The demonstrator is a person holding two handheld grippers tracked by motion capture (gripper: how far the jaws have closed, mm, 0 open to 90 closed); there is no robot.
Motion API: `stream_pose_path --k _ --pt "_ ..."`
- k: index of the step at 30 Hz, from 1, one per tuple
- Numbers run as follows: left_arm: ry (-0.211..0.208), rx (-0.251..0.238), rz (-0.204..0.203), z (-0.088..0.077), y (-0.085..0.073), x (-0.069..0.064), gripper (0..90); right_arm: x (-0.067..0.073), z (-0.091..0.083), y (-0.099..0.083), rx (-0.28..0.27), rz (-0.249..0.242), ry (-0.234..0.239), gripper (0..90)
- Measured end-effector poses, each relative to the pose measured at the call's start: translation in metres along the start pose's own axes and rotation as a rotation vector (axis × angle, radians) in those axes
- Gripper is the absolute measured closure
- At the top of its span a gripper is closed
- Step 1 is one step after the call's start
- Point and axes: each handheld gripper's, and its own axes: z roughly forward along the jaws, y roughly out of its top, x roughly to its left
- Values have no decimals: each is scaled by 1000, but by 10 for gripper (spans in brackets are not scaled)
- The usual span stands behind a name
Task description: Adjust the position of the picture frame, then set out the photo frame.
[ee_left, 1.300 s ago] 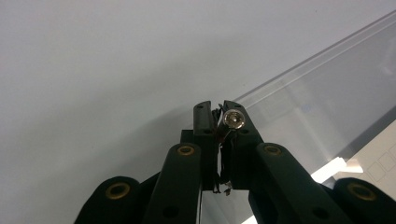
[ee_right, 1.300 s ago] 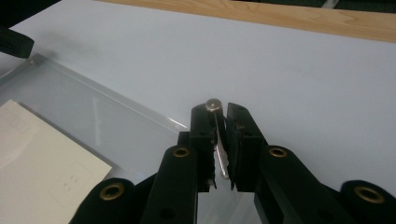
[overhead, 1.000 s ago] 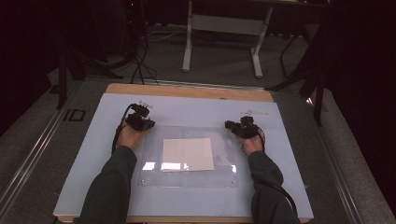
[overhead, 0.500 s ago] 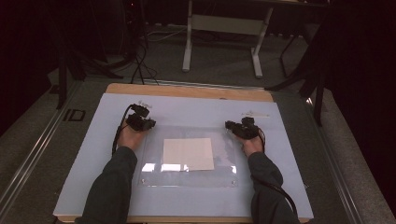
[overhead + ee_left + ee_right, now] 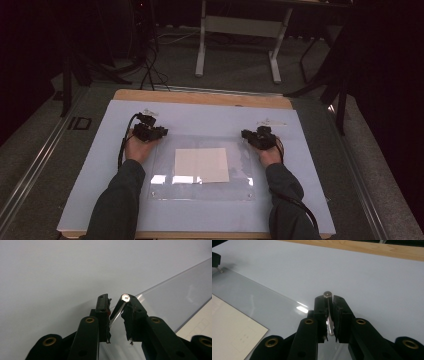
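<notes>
A clear acrylic sheet point(image 5: 200, 187) lies on the pale table mat, covering a white paper point(image 5: 201, 164). My left gripper point(image 5: 159, 132) is at the sheet's far left corner. Its jaws point(image 5: 117, 300) have just been opening. A silver metal pin point(image 5: 124, 298) stands tilted between them, leaning on the right-hand pad with a gap on the other side. My right gripper point(image 5: 246, 135) is at the far right corner, and its jaws point(image 5: 328, 298) are shut on a second upright metal pin point(image 5: 327, 294). The sheet point(image 5: 249, 297) and paper point(image 5: 229, 330) lie to its left.
The pale mat point(image 5: 210, 117) covers a wooden table whose far edge point(image 5: 200, 98) shows as a bare strip. Beyond it stand a white metal frame point(image 5: 240, 30) and floor cables point(image 5: 150, 60). Two small screws mark the sheet's near corners.
Both hands stay at the sheet's far corners. The high view shows no clear shift of the sheet, paper or arms.
</notes>
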Motion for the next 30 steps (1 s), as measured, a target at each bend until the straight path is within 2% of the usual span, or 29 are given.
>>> stream_pose_path --k 4,8,11,14,17,19,22,24,26,30 --pt "12 -61 3 -7 -3 -1 657 0 0 -1 -6 2 -2 819" --pt "18 -99 7 -15 -7 0 627 1 0 -1 -10 5 -7 818" --pt "28 -111 17 -18 -9 1 542 1 -1 -2 -12 13 -4 812" --pt "13 -125 18 -21 -11 4 521 0 -2 -3 -20 17 -4 802" --pt "4 -151 0 -24 -14 7 512 0 -5 -4 -28 11 -3 794" --pt "-2 -163 0 -25 -16 8 537 0 -7 -4 -41 11 -3 794" --pt "9 -175 7 -26 -18 9 640 1 -11 -3 -58 12 -6 788" --pt "11 -180 34 -25 -18 6 692 1 -13 -3 -61 5 -10 789" --pt "38 -179 72 -24 -17 1 745 2 -13 -3 -60 -1 -16 797" --pt "33 -183 77 -22 -16 -2 820 4 -12 -3 -67 -2 -24 811"
